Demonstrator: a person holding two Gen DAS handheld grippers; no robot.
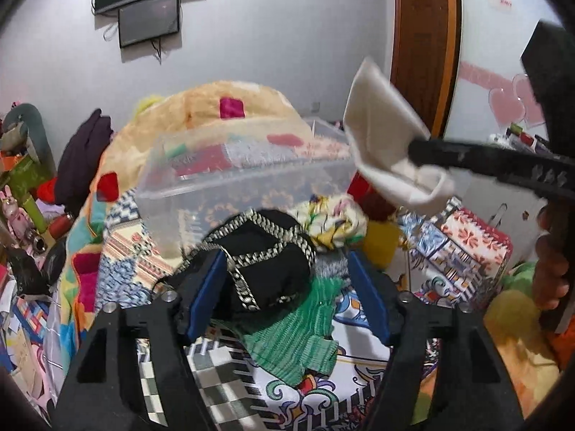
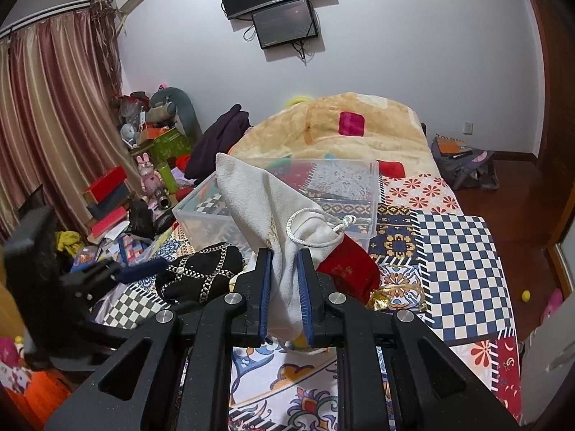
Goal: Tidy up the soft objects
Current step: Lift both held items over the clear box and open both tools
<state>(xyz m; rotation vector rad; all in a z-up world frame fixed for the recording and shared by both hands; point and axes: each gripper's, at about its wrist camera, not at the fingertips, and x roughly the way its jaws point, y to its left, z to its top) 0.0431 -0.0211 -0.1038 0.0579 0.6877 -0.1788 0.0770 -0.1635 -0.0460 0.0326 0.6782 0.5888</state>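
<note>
Right gripper point(image 2: 284, 287) clenched on white drawstring pouch point(image 2: 258, 194), held up off the bed point(image 2: 463, 251), in front of clear plastic bin's point(image 2: 373, 194) near rim. Left gripper point(image 1: 287, 287) released, jaws spread around black chain-trimmed item point(image 1: 266, 258) lying on the bedspread. Green knit piece point(image 1: 298, 330) just beside it. Checkered stretch toward bed's right edge lies bare.

Even indoor light; left view perhaps motion-blurred, right sharp; fisheye edges dark.
</note>
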